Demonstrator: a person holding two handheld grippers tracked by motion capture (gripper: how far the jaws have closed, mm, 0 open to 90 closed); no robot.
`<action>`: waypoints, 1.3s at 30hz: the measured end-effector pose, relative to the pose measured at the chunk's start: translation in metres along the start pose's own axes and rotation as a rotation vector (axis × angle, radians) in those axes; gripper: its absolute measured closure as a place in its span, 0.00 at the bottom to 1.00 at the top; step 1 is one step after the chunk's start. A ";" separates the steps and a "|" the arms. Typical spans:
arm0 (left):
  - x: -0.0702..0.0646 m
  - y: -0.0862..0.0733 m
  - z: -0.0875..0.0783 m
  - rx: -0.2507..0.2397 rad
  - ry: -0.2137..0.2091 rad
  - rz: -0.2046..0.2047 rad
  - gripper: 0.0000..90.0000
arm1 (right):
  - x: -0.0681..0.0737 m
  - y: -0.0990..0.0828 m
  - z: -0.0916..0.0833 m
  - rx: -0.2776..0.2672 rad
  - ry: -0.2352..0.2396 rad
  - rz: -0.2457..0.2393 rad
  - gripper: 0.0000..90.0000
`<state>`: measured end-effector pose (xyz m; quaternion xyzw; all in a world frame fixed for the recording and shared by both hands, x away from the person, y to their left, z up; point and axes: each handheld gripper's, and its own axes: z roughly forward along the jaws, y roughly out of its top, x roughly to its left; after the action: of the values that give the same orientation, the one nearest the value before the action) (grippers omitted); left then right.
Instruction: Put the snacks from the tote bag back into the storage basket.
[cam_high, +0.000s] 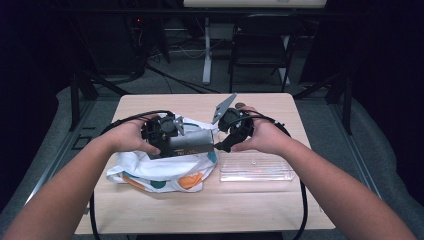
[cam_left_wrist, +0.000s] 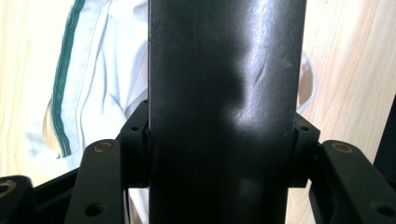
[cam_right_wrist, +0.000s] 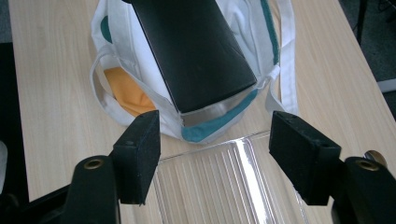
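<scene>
We see the left claw (cam_high: 167, 131) pinching the black box (cam_high: 192, 141) above the bag (cam_high: 160, 172) on the desk (cam_high: 260, 205). The right claw (cam_right_wrist: 212, 154) is spread and empty. With one grip only, the box may tilt and slip.

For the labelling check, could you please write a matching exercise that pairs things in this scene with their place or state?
Things:
1. black box
2. clear tray
3. cloth bag
4. right gripper

States:
A. empty, flat on the table
B. open, with nothing between its pads
C. clamped in the left gripper
D. white with green and orange patches, crumpled under the box

Pairs: 1-C, 2-A, 3-D, 4-B
</scene>
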<state>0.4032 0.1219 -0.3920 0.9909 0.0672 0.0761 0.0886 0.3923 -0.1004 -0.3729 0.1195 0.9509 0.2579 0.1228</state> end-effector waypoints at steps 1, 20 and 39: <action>0.000 0.001 0.001 -0.004 0.004 0.005 0.48 | 0.001 0.001 0.001 0.002 0.002 -0.003 0.36; -0.003 0.023 0.003 -0.022 -0.002 0.065 0.48 | -0.003 0.015 0.016 0.103 0.022 -0.097 0.29; -0.007 0.031 0.001 -0.061 0.002 0.078 0.48 | 0.002 0.019 0.028 0.126 0.078 -0.139 0.29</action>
<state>0.4006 0.0910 -0.3887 0.9895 0.0260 0.0824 0.1158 0.4022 -0.0708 -0.3868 0.0508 0.9752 0.1928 0.0957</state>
